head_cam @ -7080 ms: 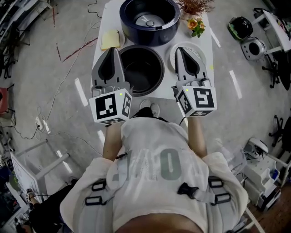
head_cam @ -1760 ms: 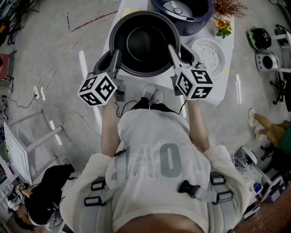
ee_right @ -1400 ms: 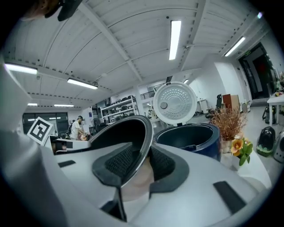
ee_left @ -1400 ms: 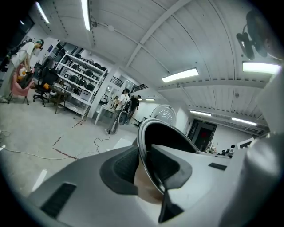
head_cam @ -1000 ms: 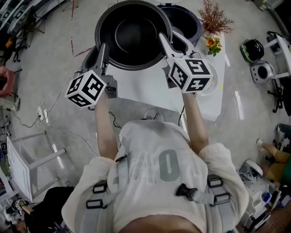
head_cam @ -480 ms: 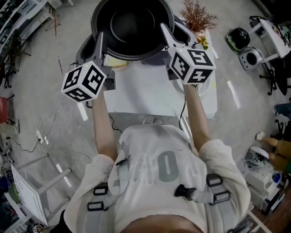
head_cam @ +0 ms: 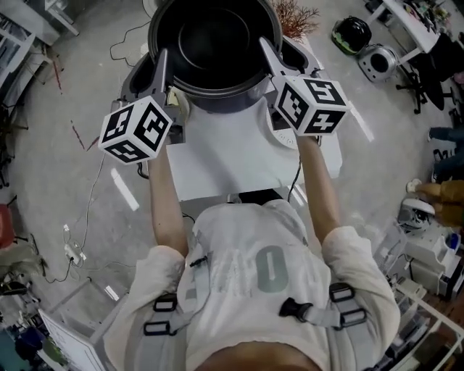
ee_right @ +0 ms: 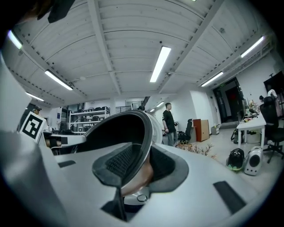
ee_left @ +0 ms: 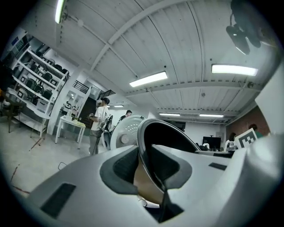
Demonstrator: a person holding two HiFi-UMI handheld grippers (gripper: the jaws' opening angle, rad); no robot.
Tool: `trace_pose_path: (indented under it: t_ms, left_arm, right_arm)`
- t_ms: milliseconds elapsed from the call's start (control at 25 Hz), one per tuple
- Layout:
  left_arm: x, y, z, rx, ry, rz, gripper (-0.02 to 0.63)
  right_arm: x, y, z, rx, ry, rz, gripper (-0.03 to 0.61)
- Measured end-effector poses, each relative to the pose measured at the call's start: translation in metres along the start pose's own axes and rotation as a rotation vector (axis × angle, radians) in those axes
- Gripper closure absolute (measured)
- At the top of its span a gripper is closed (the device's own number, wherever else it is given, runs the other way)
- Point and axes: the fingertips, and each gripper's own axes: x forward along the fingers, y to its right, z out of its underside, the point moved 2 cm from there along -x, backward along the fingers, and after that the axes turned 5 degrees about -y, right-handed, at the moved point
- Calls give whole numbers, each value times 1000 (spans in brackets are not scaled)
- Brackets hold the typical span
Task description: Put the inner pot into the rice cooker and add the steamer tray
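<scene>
I hold the black inner pot [head_cam: 214, 40] up in the air by its rim, one gripper on each side. The left gripper [head_cam: 151, 69] is shut on the left rim, one jaw inside the pot and one outside. On the right rim the right gripper [head_cam: 279, 54] is shut the same way. Both gripper views show the thin rim [ee_left: 141, 146] [ee_right: 144, 146] pinched between the pads. A dark body, probably the rice cooker [head_cam: 225, 100], peeks out under the pot and is mostly hidden. The white steamer tray [head_cam: 281, 136] lies on the white table [head_cam: 217, 156] beneath my right gripper.
A dried plant [head_cam: 293, 13] stands behind the pot at the right, and a yellow item [head_cam: 178, 101] lies at the table's left. Round appliances [head_cam: 377, 61] sit on the floor at the far right. People stand in the background [ee_left: 100, 124] [ee_right: 168, 119].
Both grippers have carried the pot up off the table's front and away from me. It now hangs over the rice cooker and hides it.
</scene>
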Motion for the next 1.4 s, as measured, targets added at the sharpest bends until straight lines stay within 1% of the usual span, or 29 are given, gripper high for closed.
trace_pose_path:
  t_ms: [160,320,440,520,640,720,840,1200,1400]
  left_arm:
    - [22,5,4,6,-4,3,517]
    - [38,13,14,18,-73,16,515]
    - [43,8,15,33,-112,8,515]
    - [43,3,17,46,-123,-2,515]
    - [43,-4,22,43,-141,-13,515]
    - [44,-5,27,41,-160,-22,515]
    - [47,-2,34,59,-188,-41,514]
    - [55,-4,42,56,-207,-37,514]
    - [59,-9,50,73,-221,-51,515]
  right_arm:
    - [9,20,4,17,-24,26,448]
    - [13,39,15,59,-85,40,448]
    - [20,40,22,83,-118,46,445]
    - [25,37,26,78,-130,55,445]
    - [28,33,32,76,-147,63,443]
    - [28,34,34,77,-161,63,443]
    - [27,39,38,71,-181,70,442]
    - [32,45,47,60,-210,88,439]
    - [38,47,59,44,-229,115,439]
